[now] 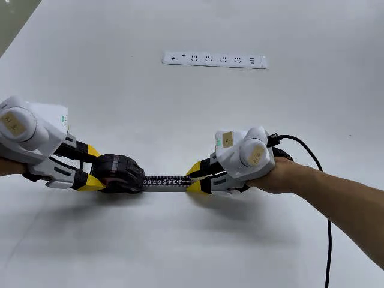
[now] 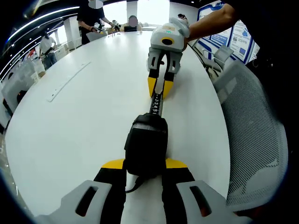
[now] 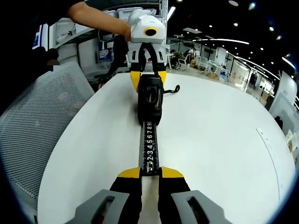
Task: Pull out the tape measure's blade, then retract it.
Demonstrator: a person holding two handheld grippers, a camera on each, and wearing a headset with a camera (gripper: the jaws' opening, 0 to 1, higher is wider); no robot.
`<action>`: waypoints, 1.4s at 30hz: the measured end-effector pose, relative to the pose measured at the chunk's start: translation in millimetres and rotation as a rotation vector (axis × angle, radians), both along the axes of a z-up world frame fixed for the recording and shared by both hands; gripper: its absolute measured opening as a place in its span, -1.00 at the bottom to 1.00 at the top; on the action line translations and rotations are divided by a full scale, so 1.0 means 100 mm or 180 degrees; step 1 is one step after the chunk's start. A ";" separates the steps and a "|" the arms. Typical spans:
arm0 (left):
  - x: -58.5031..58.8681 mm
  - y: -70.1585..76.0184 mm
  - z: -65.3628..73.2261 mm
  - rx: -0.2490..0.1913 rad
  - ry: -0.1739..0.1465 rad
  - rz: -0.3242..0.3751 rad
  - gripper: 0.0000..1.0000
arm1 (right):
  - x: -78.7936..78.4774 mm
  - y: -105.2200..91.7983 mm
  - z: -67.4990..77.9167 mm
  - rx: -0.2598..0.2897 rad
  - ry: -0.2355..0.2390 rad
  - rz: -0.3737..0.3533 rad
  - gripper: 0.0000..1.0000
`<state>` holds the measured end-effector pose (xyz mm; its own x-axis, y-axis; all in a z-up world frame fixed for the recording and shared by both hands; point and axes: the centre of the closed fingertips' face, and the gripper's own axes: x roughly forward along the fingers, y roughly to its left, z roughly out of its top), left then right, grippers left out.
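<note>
White tabletop [image 1: 180,114]: black tape measure [image 1: 117,172], numbered blade [image 1: 167,180]

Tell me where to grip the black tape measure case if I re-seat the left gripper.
Take the black tape measure case across its flat side faces, coming from the rear, opposite the mouth where the numbered blade exits. The blade runs to the right gripper, so a rear approach should keep jaws off it. The left gripper grips it this way.

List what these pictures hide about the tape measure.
Tip of the blade: hidden inside the right gripper, right gripper view.
Sides of the tape measure: covered by the left gripper, left gripper view.
Numbers on the blade: too small to read, left gripper view.
</note>
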<state>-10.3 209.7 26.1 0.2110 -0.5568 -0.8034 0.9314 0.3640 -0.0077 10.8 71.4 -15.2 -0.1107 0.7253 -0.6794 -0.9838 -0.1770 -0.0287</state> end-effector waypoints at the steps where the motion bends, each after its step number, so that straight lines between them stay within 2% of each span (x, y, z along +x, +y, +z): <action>1: 0.00 0.00 0.00 0.0005 -0.0001 0.0000 -0.55 | 0.00 -0.01 0.00 -0.0001 0.0004 -0.0006 -0.83; 13: -0.01 0.00 -0.01 0.0105 -0.0012 -0.0002 -0.55 | 0.01 -0.15 0.00 -0.0016 0.0002 -0.0053 -0.83; 42: -0.02 0.01 0.00 0.0148 0.0012 -0.0017 -0.55 | 0.10 -0.63 0.01 -0.0123 -0.0006 -0.0184 -0.82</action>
<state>-12.7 211.1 25.7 0.2050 -0.5200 -0.8292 0.9333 0.3591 0.0056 20.5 7.9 -13.9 -0.0681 0.7037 -0.7073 -0.9923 -0.1210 -0.0248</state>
